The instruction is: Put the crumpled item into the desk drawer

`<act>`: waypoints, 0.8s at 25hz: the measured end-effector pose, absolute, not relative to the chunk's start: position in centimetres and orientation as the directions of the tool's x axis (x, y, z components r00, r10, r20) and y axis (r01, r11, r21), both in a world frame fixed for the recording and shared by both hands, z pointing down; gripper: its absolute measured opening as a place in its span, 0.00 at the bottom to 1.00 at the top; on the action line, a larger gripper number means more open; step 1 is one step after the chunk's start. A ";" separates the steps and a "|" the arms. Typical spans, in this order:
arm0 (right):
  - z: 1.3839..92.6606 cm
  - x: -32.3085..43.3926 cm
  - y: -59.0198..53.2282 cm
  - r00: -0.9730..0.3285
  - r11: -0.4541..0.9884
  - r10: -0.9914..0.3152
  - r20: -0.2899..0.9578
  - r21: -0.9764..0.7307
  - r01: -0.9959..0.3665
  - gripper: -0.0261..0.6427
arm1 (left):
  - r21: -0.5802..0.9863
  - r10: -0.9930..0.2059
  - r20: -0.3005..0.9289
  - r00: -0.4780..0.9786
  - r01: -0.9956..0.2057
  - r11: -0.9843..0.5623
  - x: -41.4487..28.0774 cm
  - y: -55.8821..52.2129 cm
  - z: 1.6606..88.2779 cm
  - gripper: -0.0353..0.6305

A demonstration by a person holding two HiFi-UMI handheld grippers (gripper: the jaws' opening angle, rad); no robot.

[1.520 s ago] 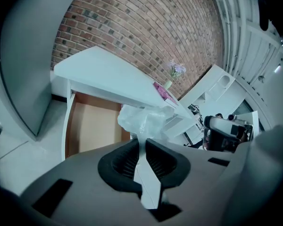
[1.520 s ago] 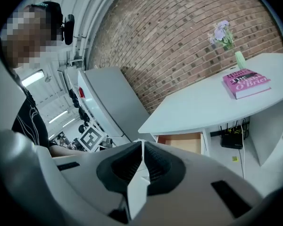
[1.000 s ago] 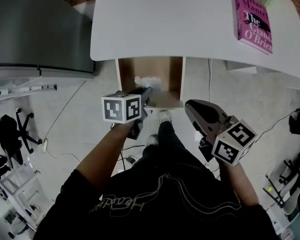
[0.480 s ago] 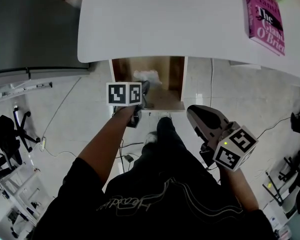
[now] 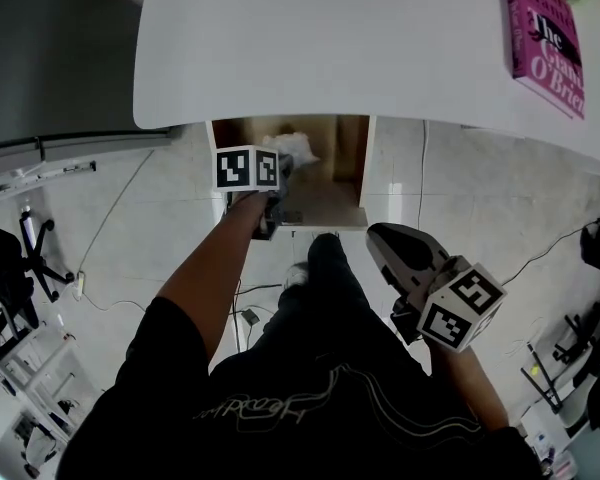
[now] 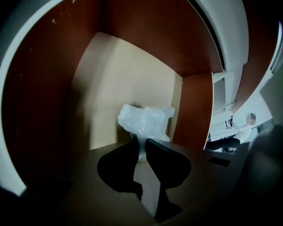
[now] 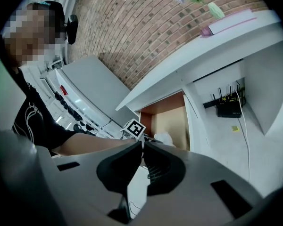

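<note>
Left gripper (image 6: 142, 141): 2 black wedge-shaped jaws nearly together with only thin slit between them, tips pinching lower fold of crumpled item (image 6: 146, 120).
Item: white, translucent, wrinkled wad that looks like plastic.
Item is inside open drawer (image 6: 132, 32), toward right wall.
Drawer walls matte reddish-brown, bottom panel pale and smooth.
Drawer stands open below smooth white desk (image 5: 330, 38) with rounded corner.
Right gripper (image 7: 142, 144): jaws closed together, nothing between them, well apart from drawer above pale tiled floor (image 5: 460, 198).
Glossy pink book (image 5: 548, 38) lies flat at desk corner.

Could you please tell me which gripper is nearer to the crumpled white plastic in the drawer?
Left. The left gripper pinches the crumpled plastic inside the drawer; the right gripper hangs outside, near the person's leg.
</note>
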State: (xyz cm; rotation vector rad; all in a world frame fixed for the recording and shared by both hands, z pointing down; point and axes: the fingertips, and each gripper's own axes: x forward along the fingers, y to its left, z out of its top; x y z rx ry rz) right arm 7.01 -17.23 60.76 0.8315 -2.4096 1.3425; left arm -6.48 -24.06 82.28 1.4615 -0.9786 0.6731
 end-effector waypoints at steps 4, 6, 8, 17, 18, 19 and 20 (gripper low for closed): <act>61.9 7.1 -16.9 -0.798 0.384 -0.353 0.489 -0.702 -0.600 0.11 | 0.477 -0.177 0.868 0.463 -0.878 0.040 -6.9 -24.7 83.4 0.14; 62.3 7.1 -16.8 -0.797 0.373 -0.355 0.489 -0.708 -0.601 0.11 | 0.466 -0.161 0.875 0.456 -0.884 0.031 -6.9 -24.7 83.9 0.14; 62.5 7.0 -16.7 -0.797 0.368 -0.355 0.488 -0.711 -0.599 0.11 | 0.454 -0.161 0.881 0.444 -0.890 0.029 -7.0 -24.8 84.4 0.15; 62.4 6.8 -16.6 -0.796 0.368 -0.362 0.485 -0.711 -0.600 0.11 | 0.483 -0.234 0.861 0.451 -0.870 0.101 -7.6 -25.7 83.8 0.41; 62.2 6.7 -16.6 -0.797 0.369 -0.362 0.484 -0.711 -0.599 0.11 | 0.482 -0.244 0.861 0.447 -0.870 0.105 -7.7 -25.7 83.5 0.46; 62.0 6.6 -16.5 -0.798 0.371 -0.361 0.482 -0.711 -0.597 0.11 | 0.480 -0.253 0.860 0.443 -0.870 0.108 -7.9 -25.6 83.1 0.49; 61.8 6.4 -16.3 -0.800 0.378 -0.359 0.481 -0.709 -0.596 0.11 | 0.483 -0.264 0.857 0.442 -0.868 0.113 -7.9 -25.5 82.6 0.52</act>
